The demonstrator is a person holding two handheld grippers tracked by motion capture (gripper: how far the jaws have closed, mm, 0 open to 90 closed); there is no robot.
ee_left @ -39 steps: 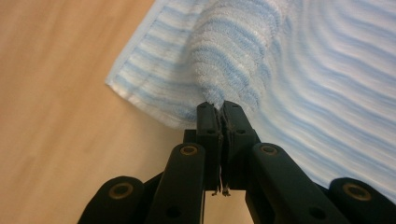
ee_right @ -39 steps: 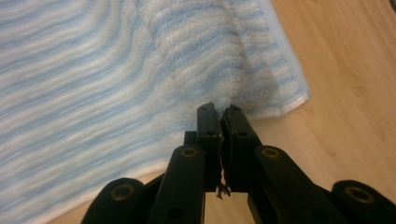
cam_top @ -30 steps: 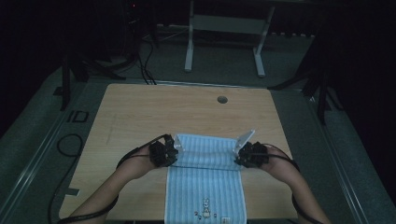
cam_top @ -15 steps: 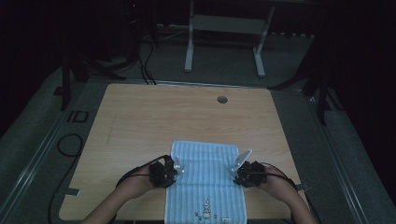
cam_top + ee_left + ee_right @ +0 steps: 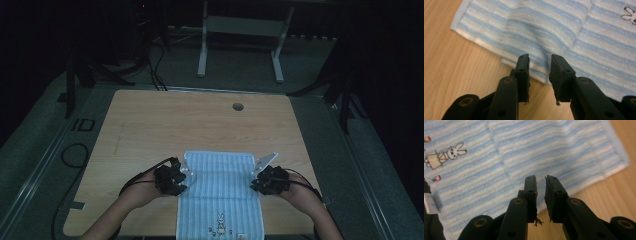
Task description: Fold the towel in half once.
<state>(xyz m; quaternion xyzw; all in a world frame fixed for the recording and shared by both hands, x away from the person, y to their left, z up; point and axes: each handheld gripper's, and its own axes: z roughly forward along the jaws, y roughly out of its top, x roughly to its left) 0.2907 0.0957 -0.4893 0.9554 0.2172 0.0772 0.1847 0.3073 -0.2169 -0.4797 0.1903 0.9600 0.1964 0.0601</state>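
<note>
Now your left gripper (image 5: 538,58) and right gripper (image 5: 540,178) have just been opening: jaws slightly parted, nothing held, the folded towel (image 5: 220,187) released flat on the surface (image 5: 150,125).

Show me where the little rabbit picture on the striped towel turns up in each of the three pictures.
High view: rabbit near the bottom edge, on the towel, at the table's near side.
Left gripper view: only a paw-like bit of drawing, top right corner.
Right gripper view: rabbit at upper left.
Shared landmark: the towel's blue stripes.
</note>
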